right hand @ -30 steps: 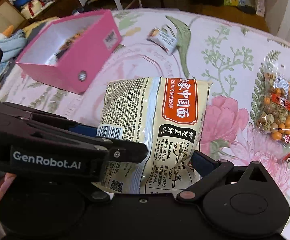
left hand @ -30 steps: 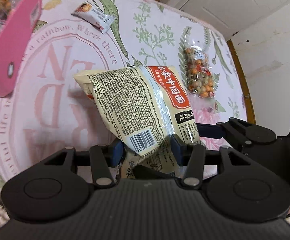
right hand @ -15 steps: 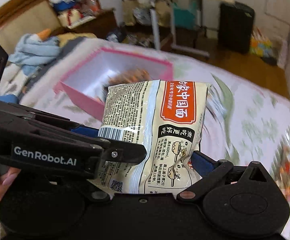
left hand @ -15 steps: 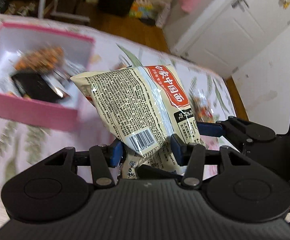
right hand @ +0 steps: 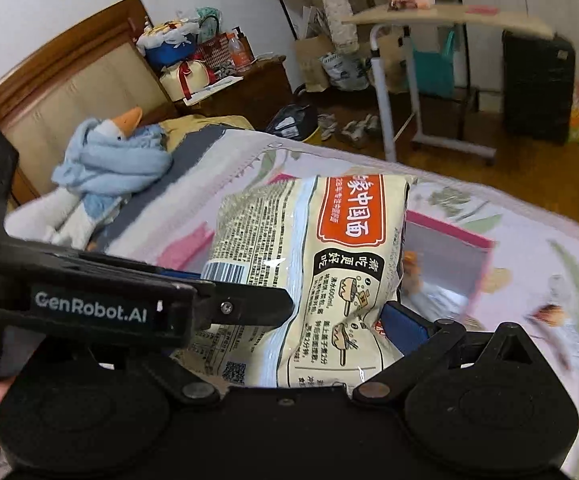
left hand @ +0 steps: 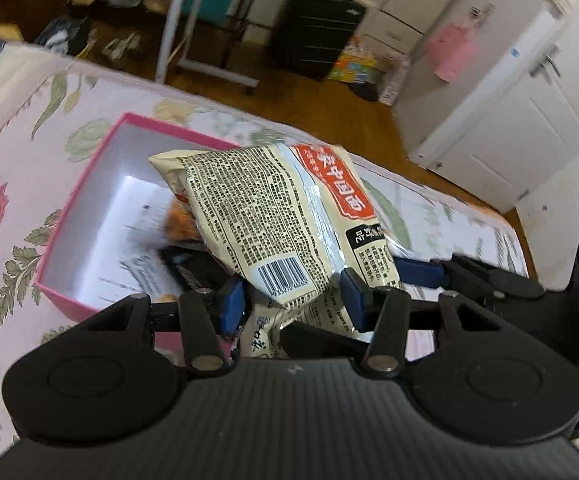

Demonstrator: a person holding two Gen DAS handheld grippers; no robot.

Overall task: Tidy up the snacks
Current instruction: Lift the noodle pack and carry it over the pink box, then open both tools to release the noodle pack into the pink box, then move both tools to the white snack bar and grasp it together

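Left wrist view: the left tongs pinch the noodle packet near its barcode corner. The right tongs clamp the same packet from the other side. At 10 o'clock behind it sits the pink box on the bed.

Here's the bed, spread with a pale floral sheet. An open pink box sits right on it, white inside, with blurred snack packs in the bottom. Far left, a goose plush in a blue scarf lies near the wooden headboard.
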